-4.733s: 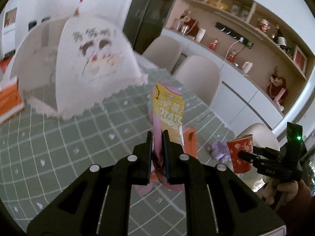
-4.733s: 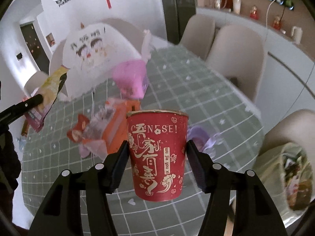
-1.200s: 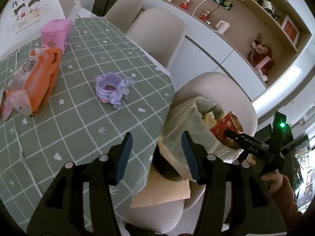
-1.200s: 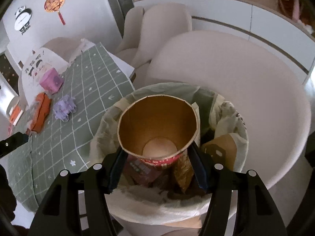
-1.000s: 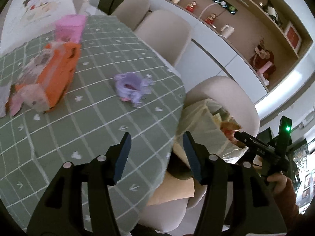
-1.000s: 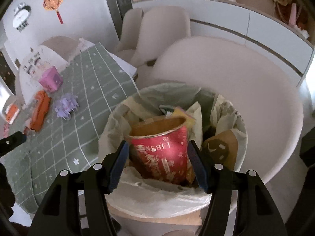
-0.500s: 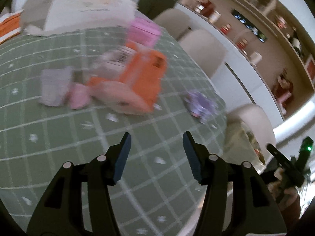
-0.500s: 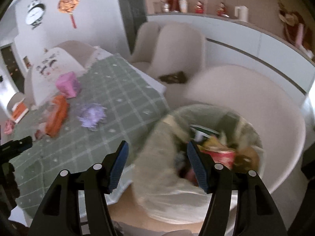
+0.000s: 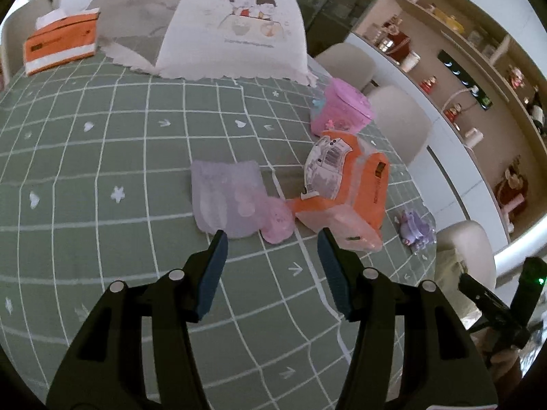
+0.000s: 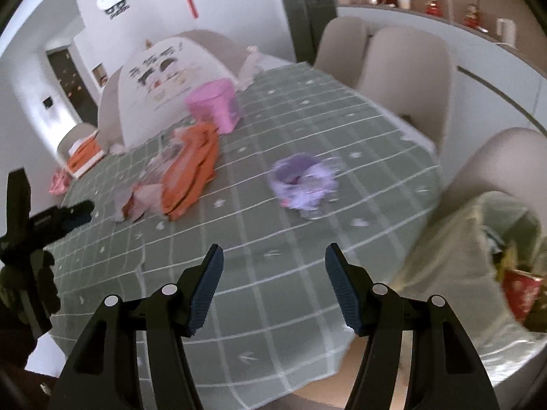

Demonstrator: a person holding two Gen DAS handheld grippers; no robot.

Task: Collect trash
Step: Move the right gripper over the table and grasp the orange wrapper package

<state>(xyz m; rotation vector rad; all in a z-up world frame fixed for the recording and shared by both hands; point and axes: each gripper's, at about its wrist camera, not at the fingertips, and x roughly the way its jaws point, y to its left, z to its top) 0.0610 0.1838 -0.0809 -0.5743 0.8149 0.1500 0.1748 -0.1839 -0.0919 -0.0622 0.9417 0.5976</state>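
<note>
Both tongs empty and spread wide, nothing between the pads. Left tongs (image 9: 271,241) hover over the green checked surface (image 9: 102,157), aimed at the gap between the pale lilac wrapper (image 9: 224,200) and the orange pack (image 9: 345,188); a small pink crumpled piece (image 9: 277,218) sits right between those two, touching or nearly touching both. Right tongs (image 10: 273,259) point at the surface short of the purple crumpled wrapper (image 10: 302,184), which lies on its own, well apart from the orange pack. Trash bag (image 10: 478,239) is at the right edge of the right-wrist view, off the surface edge, with a red cup (image 10: 521,292) already in it. Pink tub (image 9: 342,111) stands behind the orange pack, near the mesh food cover (image 9: 232,20); orange tissue box (image 9: 59,39) far left; can't tell whether either counts as trash. Risks: the left cluster is tight, so closing there could pinch two items at once or nudge the pink piece away. Lilac wrapper looks flat and thin, so the pads may slide over it or grab the cloth instead. Orange pack looks bulky and soft, may be wider than the opening and slump out of a corner grip. Purple wrapper looks light; a clipped edge could flick it toward the surface edge. Right-wrist view is blurred, so alignment there is uncertain.
</note>
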